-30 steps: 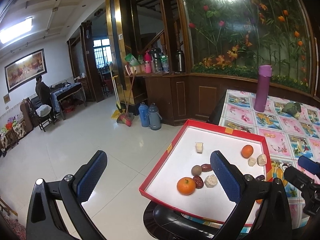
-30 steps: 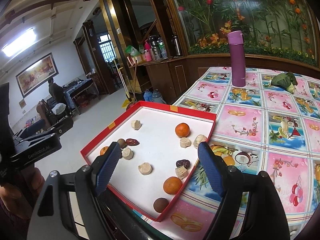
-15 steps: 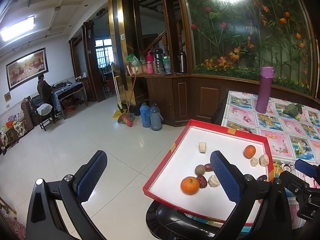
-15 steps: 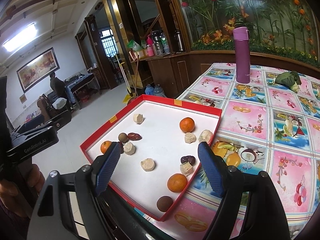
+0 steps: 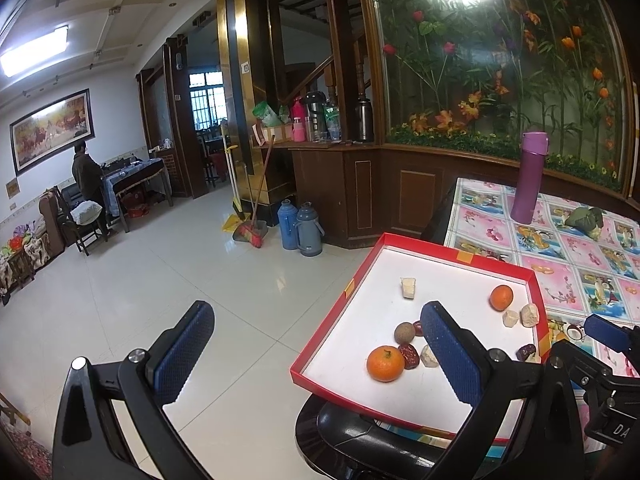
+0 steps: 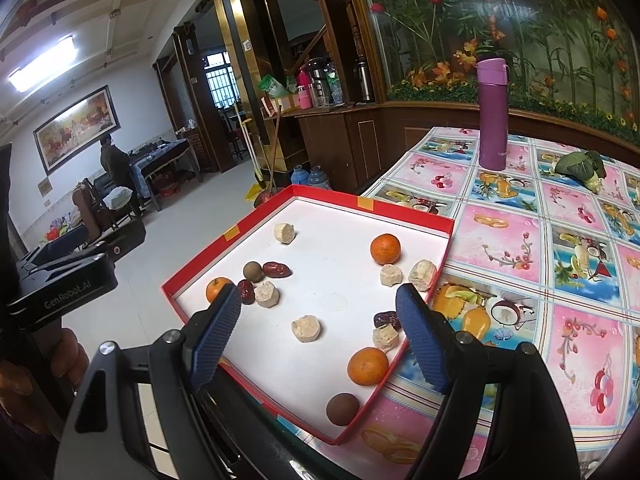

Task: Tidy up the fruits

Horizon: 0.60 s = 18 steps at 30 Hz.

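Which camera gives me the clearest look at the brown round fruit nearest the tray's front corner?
The right wrist view: the brown round fruit lies unobstructed by the red tray rim. The left wrist view doesn't show it.

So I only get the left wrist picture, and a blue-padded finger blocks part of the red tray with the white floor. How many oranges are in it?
Observer: Three. The right wrist view shows a third round orange fruit beside the right wall of the red cardboard tray.
Operator: Anything else hiding behind that finger?
Observer: Yes, a brown round fruit lies in the tray's near corner.
Operator: Is the other gripper holding something?
Observer: No. The right gripper is open, with nothing between its pads.
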### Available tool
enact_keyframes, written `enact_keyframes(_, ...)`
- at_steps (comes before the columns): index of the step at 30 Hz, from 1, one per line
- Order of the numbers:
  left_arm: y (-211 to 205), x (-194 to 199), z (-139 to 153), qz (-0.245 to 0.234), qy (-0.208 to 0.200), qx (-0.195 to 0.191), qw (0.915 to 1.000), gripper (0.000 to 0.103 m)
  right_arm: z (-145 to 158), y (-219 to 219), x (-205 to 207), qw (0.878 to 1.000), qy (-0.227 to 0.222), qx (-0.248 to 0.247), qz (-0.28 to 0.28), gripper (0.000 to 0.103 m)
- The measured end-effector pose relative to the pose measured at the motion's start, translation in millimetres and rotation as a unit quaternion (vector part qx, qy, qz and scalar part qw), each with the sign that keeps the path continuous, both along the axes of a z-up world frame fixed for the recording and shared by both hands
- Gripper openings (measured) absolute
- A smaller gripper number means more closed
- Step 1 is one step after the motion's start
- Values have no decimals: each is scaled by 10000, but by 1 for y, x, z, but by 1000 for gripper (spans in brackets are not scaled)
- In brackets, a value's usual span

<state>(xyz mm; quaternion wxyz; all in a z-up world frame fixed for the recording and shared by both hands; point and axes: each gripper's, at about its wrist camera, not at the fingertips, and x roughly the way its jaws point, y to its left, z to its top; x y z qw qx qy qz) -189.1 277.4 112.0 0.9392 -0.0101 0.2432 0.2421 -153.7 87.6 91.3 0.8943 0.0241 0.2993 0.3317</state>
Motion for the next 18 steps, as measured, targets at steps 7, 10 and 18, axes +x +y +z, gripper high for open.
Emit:
enact_keyframes(7, 1, 0, -1, -20, -17, -40, 10000, 103, 1, 7, -4, 10000, -33, -51, 3, 80)
enact_keyframes(10, 2, -1, -1, -40, -16, -70, 10000, 103, 1, 10, -5, 10000, -42, -87, 11, 80)
enact_keyframes(18, 4, -1, -3, -120, -18, -117, 9999, 103, 0, 15, -5, 9999, -32, -129, 27, 80)
